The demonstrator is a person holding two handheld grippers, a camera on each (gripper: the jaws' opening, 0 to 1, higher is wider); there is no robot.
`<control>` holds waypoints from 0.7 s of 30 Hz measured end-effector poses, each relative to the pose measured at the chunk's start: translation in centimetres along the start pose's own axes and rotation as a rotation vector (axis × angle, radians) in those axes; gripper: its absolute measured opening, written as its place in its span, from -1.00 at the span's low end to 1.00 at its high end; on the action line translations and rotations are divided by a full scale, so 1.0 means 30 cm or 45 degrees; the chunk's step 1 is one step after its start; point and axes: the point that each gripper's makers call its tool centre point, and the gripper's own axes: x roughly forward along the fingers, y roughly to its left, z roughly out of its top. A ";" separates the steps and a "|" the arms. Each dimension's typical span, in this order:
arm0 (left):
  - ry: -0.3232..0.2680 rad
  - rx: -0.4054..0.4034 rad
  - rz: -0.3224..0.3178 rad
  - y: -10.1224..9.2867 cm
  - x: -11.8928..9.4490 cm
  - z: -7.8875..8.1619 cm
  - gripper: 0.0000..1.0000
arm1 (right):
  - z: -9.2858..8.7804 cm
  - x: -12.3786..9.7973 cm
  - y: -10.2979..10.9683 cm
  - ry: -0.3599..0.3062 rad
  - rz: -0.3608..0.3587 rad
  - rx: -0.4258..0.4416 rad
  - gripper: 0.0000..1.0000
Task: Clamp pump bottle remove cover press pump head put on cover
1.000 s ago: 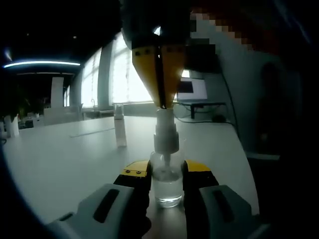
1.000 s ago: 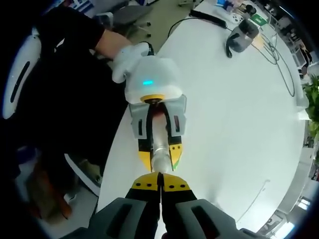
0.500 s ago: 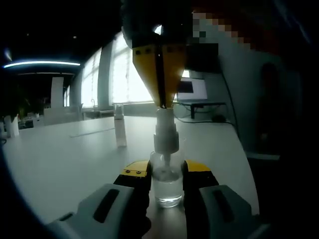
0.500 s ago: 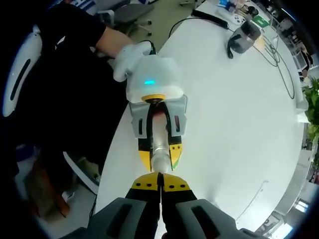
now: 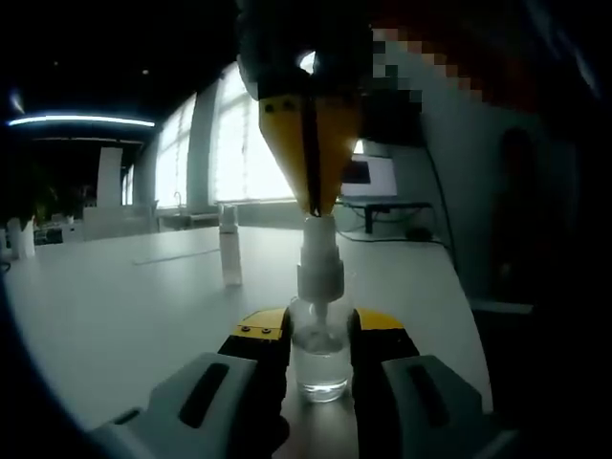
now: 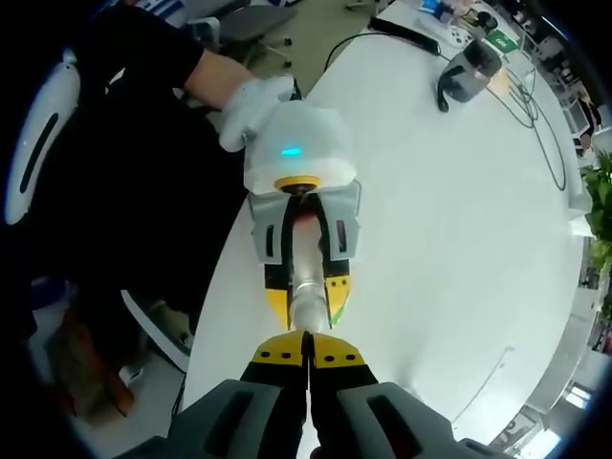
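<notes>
Left gripper view: the left gripper (image 5: 318, 337) is clamped on the bottle (image 5: 318, 356), upright on the desk (image 5: 124, 306); the right gripper (image 5: 312, 206), fingers together, touches the pump (image 5: 319, 263) from above; the cover (image 5: 229, 251) stands well apart.

Right gripper view: the right gripper (image 6: 308, 346), fingers together, sits over the pump (image 6: 307, 308); the left gripper (image 6: 305, 287) grips the bottle.

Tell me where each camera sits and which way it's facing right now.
Left gripper view: low at table height, looking level along the left hand-held gripper clamping the clear glass pump bottle; the right hand-held gripper comes down from above.
Right gripper view: above, looking down at the white table; a gloved hand shows.
Shared: bottle, both grippers.
</notes>
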 end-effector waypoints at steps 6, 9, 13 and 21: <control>-0.032 -0.023 -0.003 -0.001 -0.002 0.015 -0.69 | 0.000 0.000 0.000 0.002 0.001 0.000 -1.00; -0.039 -0.023 -0.004 -0.001 -0.001 0.018 -0.70 | -0.001 0.000 0.001 0.001 0.001 0.000 -1.00; -0.042 -0.017 -0.006 -0.002 0.000 0.018 -0.70 | -0.002 0.000 0.002 0.002 0.001 0.000 -1.00; -0.042 -0.021 -0.002 -0.002 0.002 0.018 -0.70 | -0.003 0.001 0.001 0.003 0.000 0.000 -1.00</control>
